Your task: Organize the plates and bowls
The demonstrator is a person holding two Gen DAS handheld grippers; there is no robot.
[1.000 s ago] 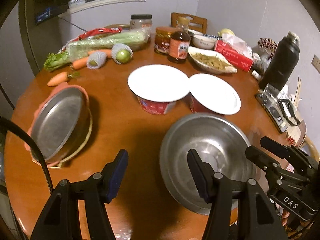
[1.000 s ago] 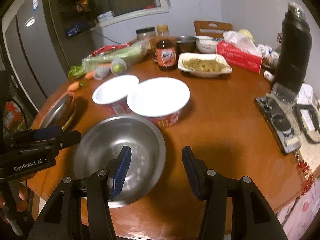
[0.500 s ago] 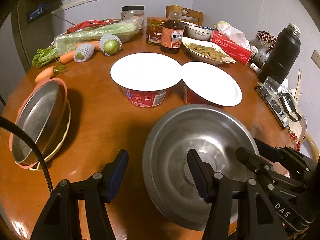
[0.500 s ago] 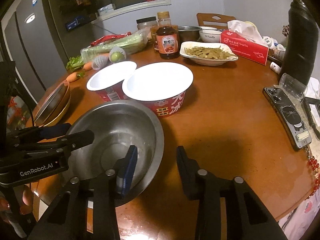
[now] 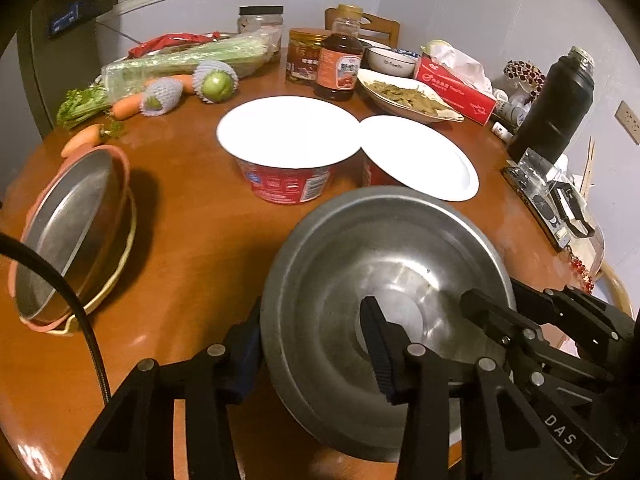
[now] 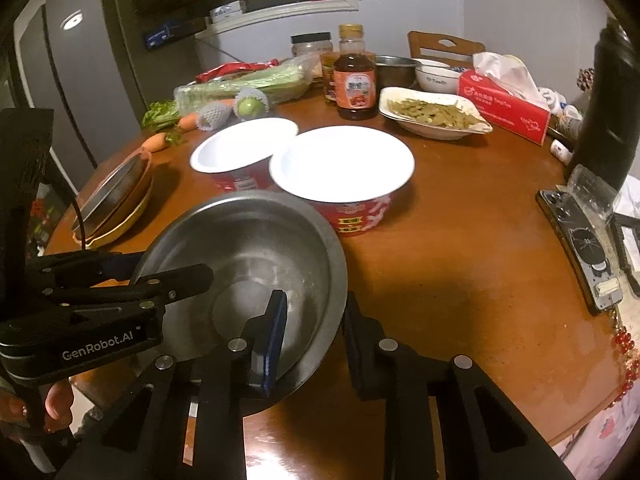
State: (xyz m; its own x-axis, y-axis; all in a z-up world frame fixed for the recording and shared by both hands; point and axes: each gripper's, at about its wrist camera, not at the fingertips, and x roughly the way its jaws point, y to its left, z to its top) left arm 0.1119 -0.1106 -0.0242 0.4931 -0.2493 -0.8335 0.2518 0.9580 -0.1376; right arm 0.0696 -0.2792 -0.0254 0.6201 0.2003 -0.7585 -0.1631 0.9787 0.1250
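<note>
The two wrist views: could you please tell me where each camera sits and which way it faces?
Left wrist: on the left hand-held gripper, looking down across the table; its fingers straddle the steel bowl rim.
Right wrist: on the right hand-held gripper, gripping the opposite rim; a hand shows lower left.
Shared: the bowl, two white-lidded cups, each other's gripper.

Both grippers pointed steeply downward, side by side. The left gripper (image 5: 312, 352) and the right gripper (image 6: 316, 332) had each just been closing, jaws pinching opposite rim edges of one steel bowl (image 5: 384, 280).
</note>
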